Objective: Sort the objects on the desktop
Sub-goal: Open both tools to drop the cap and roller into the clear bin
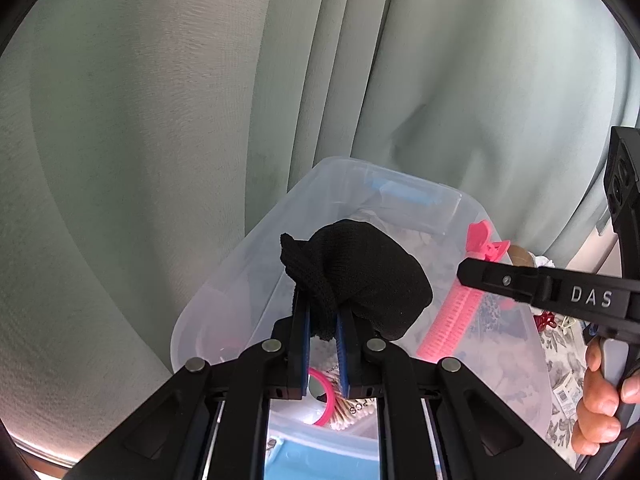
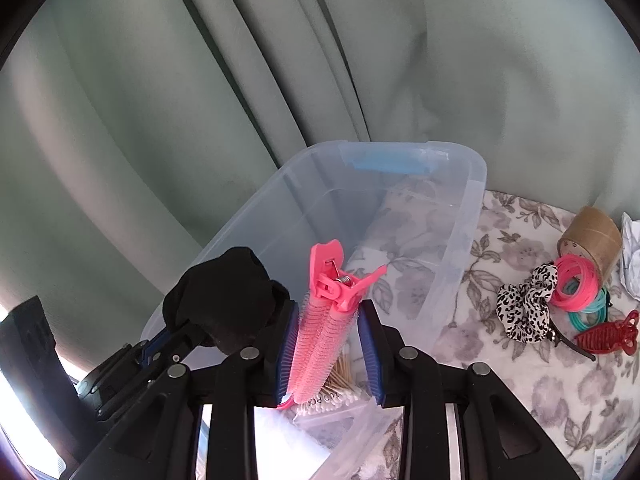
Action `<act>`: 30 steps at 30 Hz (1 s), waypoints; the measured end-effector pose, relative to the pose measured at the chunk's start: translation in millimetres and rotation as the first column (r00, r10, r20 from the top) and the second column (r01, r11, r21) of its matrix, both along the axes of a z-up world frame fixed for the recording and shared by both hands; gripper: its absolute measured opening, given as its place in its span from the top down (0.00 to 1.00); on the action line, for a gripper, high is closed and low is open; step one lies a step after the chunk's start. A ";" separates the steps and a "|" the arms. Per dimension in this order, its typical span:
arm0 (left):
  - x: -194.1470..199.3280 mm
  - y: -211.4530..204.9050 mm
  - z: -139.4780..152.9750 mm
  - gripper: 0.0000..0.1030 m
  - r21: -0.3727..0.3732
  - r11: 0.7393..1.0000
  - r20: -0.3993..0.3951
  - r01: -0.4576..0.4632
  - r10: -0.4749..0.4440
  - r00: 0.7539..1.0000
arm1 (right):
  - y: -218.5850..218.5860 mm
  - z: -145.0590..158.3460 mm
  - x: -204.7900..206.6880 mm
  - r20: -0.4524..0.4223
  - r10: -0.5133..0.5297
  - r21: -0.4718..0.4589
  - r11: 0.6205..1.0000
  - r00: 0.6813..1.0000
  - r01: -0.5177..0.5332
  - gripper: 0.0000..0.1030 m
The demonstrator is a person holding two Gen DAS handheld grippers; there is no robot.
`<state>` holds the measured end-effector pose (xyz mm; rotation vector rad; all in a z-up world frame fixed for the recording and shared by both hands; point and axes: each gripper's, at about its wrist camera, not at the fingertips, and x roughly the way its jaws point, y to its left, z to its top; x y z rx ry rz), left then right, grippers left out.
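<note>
both claws hold items over the clear bin (image 2: 460, 216).

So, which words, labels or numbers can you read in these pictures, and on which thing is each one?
"DAS": on the arm of the right tool, seen from the left wrist view.
"PCS", upside down: on the cotton swab pack; the characters before it are unclear.
Label on the small packet: too small to read.
Marks on the tape roll: too blurred.
</note>
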<state>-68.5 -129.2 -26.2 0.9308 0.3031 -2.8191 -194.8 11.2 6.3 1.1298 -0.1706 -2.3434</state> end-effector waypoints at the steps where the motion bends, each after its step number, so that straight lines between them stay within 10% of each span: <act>1: -2.3 0.0 -1.7 0.89 0.000 1.000 0.001 0.000 0.000 1.000 | -1.2 -0.3 -0.1 -0.001 0.002 0.004 1.000 1.000 -0.002 0.67; 11: -18.5 4.5 -5.6 0.86 0.011 1.000 0.015 0.012 -0.012 1.000 | -5.2 -1.7 -0.1 -0.006 0.014 0.020 1.000 1.000 -0.013 0.66; 21: -30.5 12.0 -10.6 0.45 0.011 1.000 -0.003 0.022 -0.022 1.000 | 3.7 -5.9 -11.4 -0.012 -0.063 0.015 0.998 0.998 0.063 0.57; 30: -13.2 0.9 -5.7 0.44 0.027 1.000 -0.006 0.013 -0.013 1.000 | 16.3 -4.9 -12.5 -0.021 -0.047 0.023 0.999 0.999 0.048 0.47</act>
